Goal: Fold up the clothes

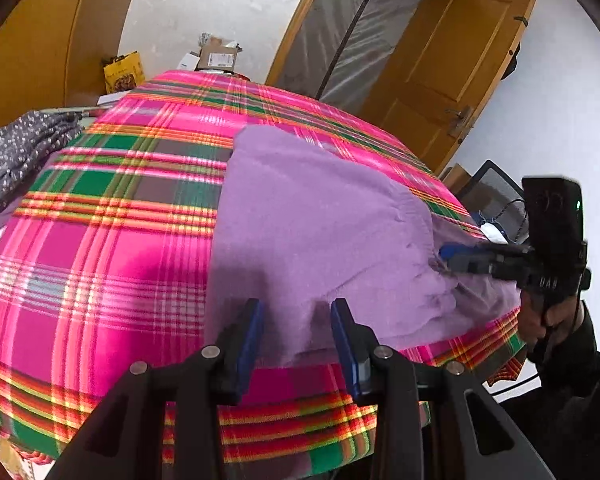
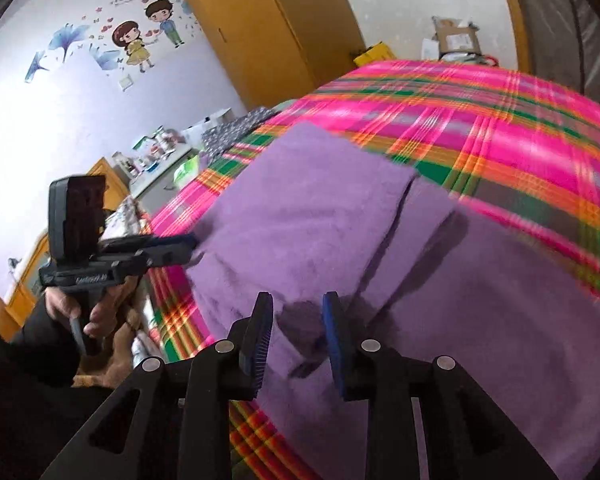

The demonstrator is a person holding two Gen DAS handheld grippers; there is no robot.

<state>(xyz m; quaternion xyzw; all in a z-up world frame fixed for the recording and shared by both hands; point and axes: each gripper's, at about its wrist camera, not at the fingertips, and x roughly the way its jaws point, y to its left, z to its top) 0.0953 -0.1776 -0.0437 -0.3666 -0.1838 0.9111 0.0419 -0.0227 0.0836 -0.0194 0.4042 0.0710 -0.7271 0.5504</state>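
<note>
Purple garment (image 1: pixel 320 216) lies on the plaid bedspread (image 1: pixel 112 240), partly folded, toward the near right side of the bed; one folded panel sits on top of the rest, its edge showing as a step in the right wrist view (image 2: pixel 404 208).

Left gripper (image 1: pixel 298 320): jaws spread, blue pads apart, hovering at the near edge of the garment. Cloth shows between the fingers, but the pads do not press on it. In the right wrist view the same gripper (image 2: pixel 192 248) comes in from the left, tips at the garment's left edge, a hand (image 2: pixel 76 312) around its handle.

Right gripper (image 2: pixel 296 320): jaws parted, nothing pinched; purple cloth lies under and between the fingers, a small raised fold just ahead of them. From the left wrist view this gripper (image 1: pixel 448 258) points in from the right, tips at a puckered spot of the garment; whether they touch it I cannot tell. A hand (image 1: pixel 536 320) in a dark sleeve holds it.

Containers: open cardboard box (image 1: pixel 220 54) past the far end of the bed, contents unclear. Yellow bag (image 1: pixel 123 70) beside it, something dark at its top. Dotted grey cloth (image 1: pixel 20 148) heaped at the bed's left edge. Wooden door (image 1: pixel 452 64) stands open at the far right.
</note>
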